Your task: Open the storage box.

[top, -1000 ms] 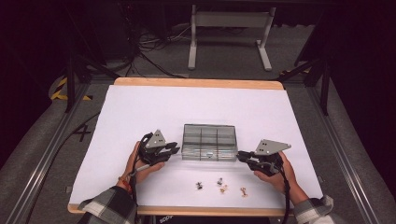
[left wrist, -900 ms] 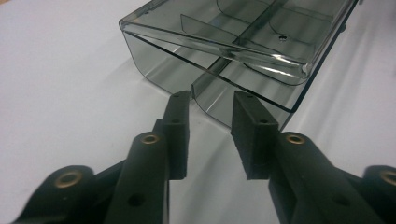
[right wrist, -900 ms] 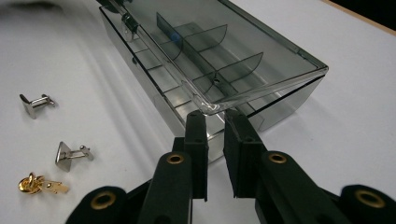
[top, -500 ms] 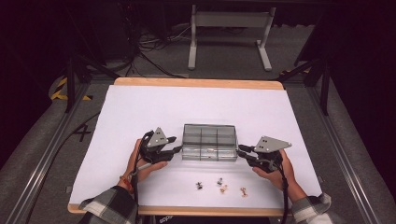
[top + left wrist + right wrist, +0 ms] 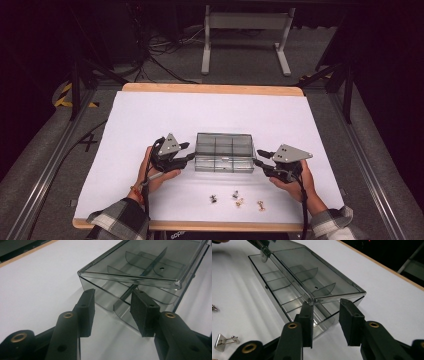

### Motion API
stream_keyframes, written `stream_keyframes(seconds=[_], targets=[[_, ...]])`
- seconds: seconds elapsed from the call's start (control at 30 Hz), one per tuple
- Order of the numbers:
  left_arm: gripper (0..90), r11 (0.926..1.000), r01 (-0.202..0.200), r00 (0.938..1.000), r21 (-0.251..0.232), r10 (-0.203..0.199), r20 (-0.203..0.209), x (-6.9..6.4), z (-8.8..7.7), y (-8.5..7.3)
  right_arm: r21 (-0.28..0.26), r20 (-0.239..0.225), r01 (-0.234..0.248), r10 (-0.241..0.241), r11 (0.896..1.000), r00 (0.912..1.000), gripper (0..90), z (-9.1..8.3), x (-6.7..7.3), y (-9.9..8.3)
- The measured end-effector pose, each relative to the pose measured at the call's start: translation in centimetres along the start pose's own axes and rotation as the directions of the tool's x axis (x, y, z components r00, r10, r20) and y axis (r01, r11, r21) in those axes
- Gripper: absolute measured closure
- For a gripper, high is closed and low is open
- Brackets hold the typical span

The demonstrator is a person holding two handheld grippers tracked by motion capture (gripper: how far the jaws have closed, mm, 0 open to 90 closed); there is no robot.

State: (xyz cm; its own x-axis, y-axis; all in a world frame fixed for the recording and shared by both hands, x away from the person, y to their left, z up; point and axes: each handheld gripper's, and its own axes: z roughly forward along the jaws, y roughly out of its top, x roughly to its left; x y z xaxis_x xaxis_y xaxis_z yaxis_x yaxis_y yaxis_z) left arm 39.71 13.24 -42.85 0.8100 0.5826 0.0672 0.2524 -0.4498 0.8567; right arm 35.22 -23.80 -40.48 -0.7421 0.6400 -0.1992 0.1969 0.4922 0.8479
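My left tool (image 5: 189,152) and right tool (image 5: 259,157) have just been opening; both now stand half-open, gripping nothing, at either end of the clear box (image 5: 223,151) between them. Its lid (image 5: 140,267) sits ajar; a nudge could skid it toward the small clips (image 5: 237,198) nearer me. No writing readable.

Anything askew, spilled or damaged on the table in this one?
Nothing looks damaged. The clear compartment box sits square on the white table cover, its lid propped slightly ajar. Four small metal pieces lie loose in front of it, outside the compartments, which look empty.
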Motion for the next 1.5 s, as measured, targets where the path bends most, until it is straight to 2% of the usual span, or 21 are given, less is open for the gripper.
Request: stream_keyframes(seconds=[0.2,0.33,0.47,0.67,0.83,0.93,1.1,1.13,1.2,1.27,1.3,1.37,1.5], targets=[[56.0,0.9994,-0.032,0.9994,-0.010,0.031,-0.015,-0.3,0.3,0.4,-0.039,0.029,0.015,-0.014,0.999,0.9995,72.9,-0.5,-0.1,0.1],[57.0,0.9990,-0.030,0.9993,-0.032,0.030,-0.022,-0.2,0.3,1.0,-0.058,0.041,0.034,-0.031,0.998,0.9987,76.6,-0.5,-0.1,0.3],[60.2,0.9980,-0.027,0.9996,-0.057,0.027,-0.007,-0.1,0.0,1.5,-0.061,0.062,0.069,-0.065,0.996,0.9959,79.0,-0.6,-0.1,0.8],[64.1,0.9951,-0.072,0.9974,-0.068,0.071,-0.009,-0.2,0.2,1.9,-0.085,0.064,0.070,-0.065,0.994,0.9958,79.6,-0.5,-0.5,1.3],[63.5,0.9946,-0.055,0.9985,-0.088,0.055,0.001,0.3,0.6,2.7,-0.096,0.062,0.080,-0.074,0.992,0.9953,77.0,-0.1,-0.9,1.9],[64.2,0.9921,-0.073,0.9973,-0.102,0.073,-0.003,0.5,0.8,3.0,-0.098,0.071,0.092,-0.085,0.991,0.9938,77.2,0.2,-1.2,2.2],[65.8,0.9929,-0.073,0.9973,-0.093,0.073,-0.004,1.3,1.4,2.7,-0.103,0.069,0.083,-0.076,0.991,0.9947,76.7,0.7,-1.7,2.4],[67.5,0.9932,-0.060,0.9982,-0.100,0.061,0.000,1.4,1.5,2.6,-0.102,0.071,0.080,-0.073,0.991,0.9948,77.1,0.8,-1.8,2.4],[73.4,0.9916,-0.064,0.9980,-0.113,0.064,-0.004,1.8,1.5,2.5,-0.102,0.075,0.075,-0.068,0.992,0.9949,78.5,1.0,-2.1,2.4],[74.6,0.9913,-0.062,0.9981,-0.116,0.062,-0.001,1.8,1.5,2.4,-0.099,0.076,0.072,-0.065,0.992,0.9950,79.8,1.2,-2.2,2.3],[75.7,0.9912,-0.068,0.9977,-0.113,0.068,-0.007,1.9,1.5,2.4,-0.101,0.073,0.060,-0.053,0.993,0.9959,80.2,1.3,-2.4,2.2],[78.4,0.9929,-0.055,0.9985,-0.106,0.055,-0.003,2.0,1.3,2.6,-0.113,0.069,0.046,-0.038,0.992,0.9969,81.2,1.4,-2.7,2.2],[81.0,0.9935,-0.065,0.9979,-0.094,0.064,-0.011,2.1,1.0,3.1,-0.130,0.048,0.005,0.001,0.992,0.9988,82.4,1.2,-3.0,2.3]])
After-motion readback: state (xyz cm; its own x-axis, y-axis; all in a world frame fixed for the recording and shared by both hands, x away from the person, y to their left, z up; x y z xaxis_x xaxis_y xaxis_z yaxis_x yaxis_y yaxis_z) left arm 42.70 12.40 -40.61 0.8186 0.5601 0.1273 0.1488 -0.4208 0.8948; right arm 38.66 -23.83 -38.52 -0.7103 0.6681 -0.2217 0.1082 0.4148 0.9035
